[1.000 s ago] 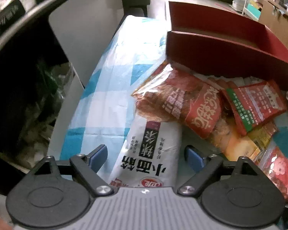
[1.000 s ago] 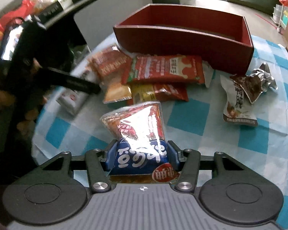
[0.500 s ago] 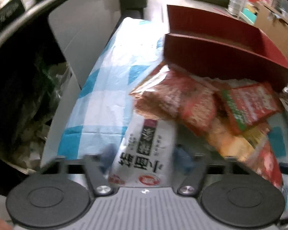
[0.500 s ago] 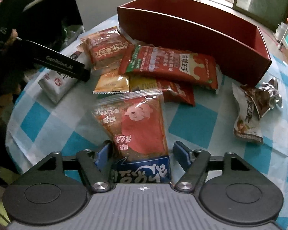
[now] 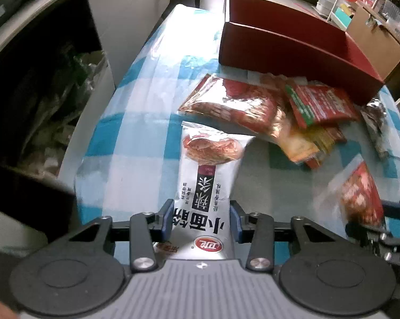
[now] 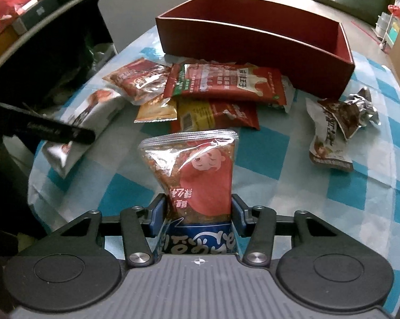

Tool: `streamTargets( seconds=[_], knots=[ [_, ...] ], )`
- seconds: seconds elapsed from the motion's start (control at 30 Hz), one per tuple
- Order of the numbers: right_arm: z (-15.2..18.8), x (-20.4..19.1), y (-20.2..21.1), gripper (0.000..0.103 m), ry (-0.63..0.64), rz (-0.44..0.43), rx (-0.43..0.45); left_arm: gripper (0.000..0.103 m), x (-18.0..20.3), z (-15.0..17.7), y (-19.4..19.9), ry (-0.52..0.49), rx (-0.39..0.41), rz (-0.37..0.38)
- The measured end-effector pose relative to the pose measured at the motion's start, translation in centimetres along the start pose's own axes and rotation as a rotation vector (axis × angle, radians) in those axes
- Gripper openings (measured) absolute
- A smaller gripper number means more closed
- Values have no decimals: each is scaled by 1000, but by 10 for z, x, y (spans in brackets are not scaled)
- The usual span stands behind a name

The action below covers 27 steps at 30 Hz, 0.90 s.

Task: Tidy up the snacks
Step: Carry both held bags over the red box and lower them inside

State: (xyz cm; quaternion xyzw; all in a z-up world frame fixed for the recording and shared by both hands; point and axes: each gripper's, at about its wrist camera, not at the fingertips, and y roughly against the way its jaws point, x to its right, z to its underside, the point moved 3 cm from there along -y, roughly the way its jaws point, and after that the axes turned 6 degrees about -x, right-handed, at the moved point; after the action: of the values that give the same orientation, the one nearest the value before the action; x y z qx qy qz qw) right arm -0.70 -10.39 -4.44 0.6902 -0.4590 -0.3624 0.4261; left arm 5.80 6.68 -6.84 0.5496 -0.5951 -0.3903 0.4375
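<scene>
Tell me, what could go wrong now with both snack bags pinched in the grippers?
The left gripper pinches only the white packet's bottom end, so it may flop or slip. The right gripper is closing on the red packet and might crush the snack. Carried low, either could snag the red box's wall.

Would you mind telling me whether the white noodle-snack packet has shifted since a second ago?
Yes. The white noodle-snack packet has been pulled out from under the red snack pile, away from the red box, toward the camera.

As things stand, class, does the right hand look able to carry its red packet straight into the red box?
Probably yes. The right tongs are closing on the red packet, and the red box lies open-topped ahead. The pile of packets between lies flat, so passing above looks possible.
</scene>
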Motion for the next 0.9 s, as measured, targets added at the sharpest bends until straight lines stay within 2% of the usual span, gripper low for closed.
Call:
streamTargets(
  seconds=[0.17,0.27,0.4,0.5,0.67,0.9],
  knots=[
    [-1,-5,21,58,-12,-10,55,36,1,6,27,15,44,38],
    [-4,-6,33,58,-31,-37,93,36,9,4,38,-12,85,105],
    [-10,1,47,58,-69,-53,152,36,17,-20,45,2,103,205],
    [-22,12,52,58,-111,-51,185,36,23,-43,50,11,150,253],
    [-54,30,49,58,-161,-51,220,36,40,-76,57,-10,219,251],
    [-92,44,52,58,-183,-43,291,36,62,-117,56,-7,265,270]
  ],
)
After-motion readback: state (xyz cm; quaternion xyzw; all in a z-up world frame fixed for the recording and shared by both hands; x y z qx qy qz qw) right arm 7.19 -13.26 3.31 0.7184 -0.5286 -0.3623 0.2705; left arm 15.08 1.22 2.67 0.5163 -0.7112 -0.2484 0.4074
